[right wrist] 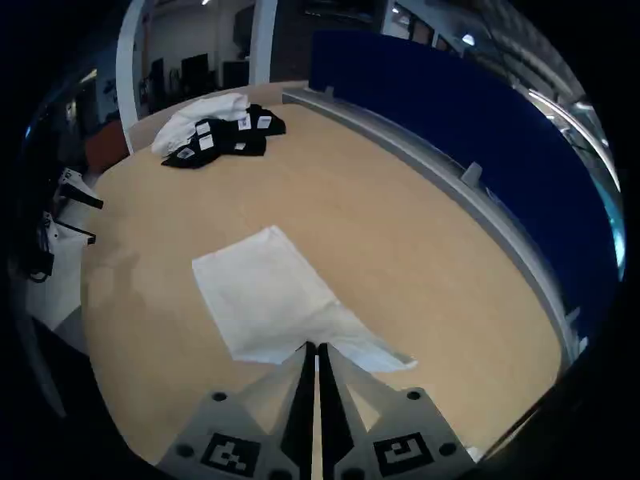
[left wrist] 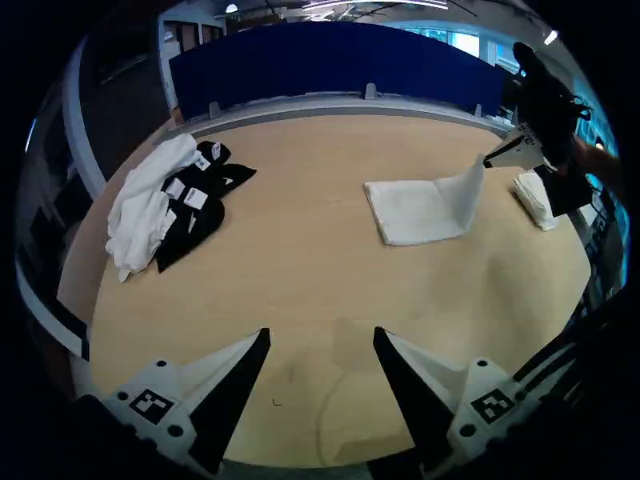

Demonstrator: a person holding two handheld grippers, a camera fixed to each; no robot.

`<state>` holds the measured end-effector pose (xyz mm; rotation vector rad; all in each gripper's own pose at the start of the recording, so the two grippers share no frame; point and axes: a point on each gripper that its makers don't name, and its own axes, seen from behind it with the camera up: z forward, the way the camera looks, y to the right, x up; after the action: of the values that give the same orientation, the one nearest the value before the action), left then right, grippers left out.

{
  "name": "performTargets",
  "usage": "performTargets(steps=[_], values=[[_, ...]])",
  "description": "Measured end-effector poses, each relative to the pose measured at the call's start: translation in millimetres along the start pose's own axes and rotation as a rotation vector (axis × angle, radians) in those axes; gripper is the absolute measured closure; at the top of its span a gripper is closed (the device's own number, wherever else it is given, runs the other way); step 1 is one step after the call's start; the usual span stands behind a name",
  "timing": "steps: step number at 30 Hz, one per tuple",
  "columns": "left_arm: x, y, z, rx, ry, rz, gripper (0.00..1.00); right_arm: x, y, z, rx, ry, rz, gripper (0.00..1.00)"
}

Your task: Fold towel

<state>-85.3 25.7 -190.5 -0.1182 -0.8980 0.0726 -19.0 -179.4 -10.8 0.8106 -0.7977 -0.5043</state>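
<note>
The right claw (right wrist: 314, 347), pinched on an edge of the white towel (right wrist: 260, 292), holds it raised for folding; the left claw (left wrist: 322, 336) hangs wide open.

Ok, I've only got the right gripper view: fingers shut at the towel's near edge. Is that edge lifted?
Observer: Yes. In the left gripper view the right gripper holds one end of the white towel raised off the table; the rest lies flat.
Operator: And the other gripper?
Observer: The left gripper is open above bare table, gripping nothing.
Operator: Anything else nearby?
Observer: A folded white cloth lies beside the raised end, apart from it.
</note>
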Motion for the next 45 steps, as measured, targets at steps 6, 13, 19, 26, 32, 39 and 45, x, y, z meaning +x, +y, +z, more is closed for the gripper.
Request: performTargets(steps=[6,13,19,26,32,39,45], values=[[2,-4.2,-5.8,0.012,0.011,-0.006,0.04,22,-24,17.9,0.041,0.006,-0.046,0.98],[0,-4.6,-15.6,0.023,0.008,-0.06,0.04,46,-75,60.2,0.13,-0.004,-0.112,0.98],[-8,-8.2,-19.8,0.041,0.011,-0.076,0.04,41,-125,105.0,0.221,-0.051,-0.138,0.98],[-15,-7.3,-22.5,0.046,0.01,-0.083,0.04,28,-146,129.9,0.255,-0.098,-0.135,0.98],[-15,-4.7,-24.2,0.043,0.011,-0.089,0.04,31,-141,126.5,0.253,-0.096,-0.124,0.97],[-15,-5.3,-27.3,0.046,0.013,-0.083,0.04,36,-138,120.5,0.24,-0.075,-0.111,0.67],[-16,-7.6,-28.6,0.051,0.013,-0.079,0.04,39,-137,113.0,0.238,-0.059,-0.105,0.33]])
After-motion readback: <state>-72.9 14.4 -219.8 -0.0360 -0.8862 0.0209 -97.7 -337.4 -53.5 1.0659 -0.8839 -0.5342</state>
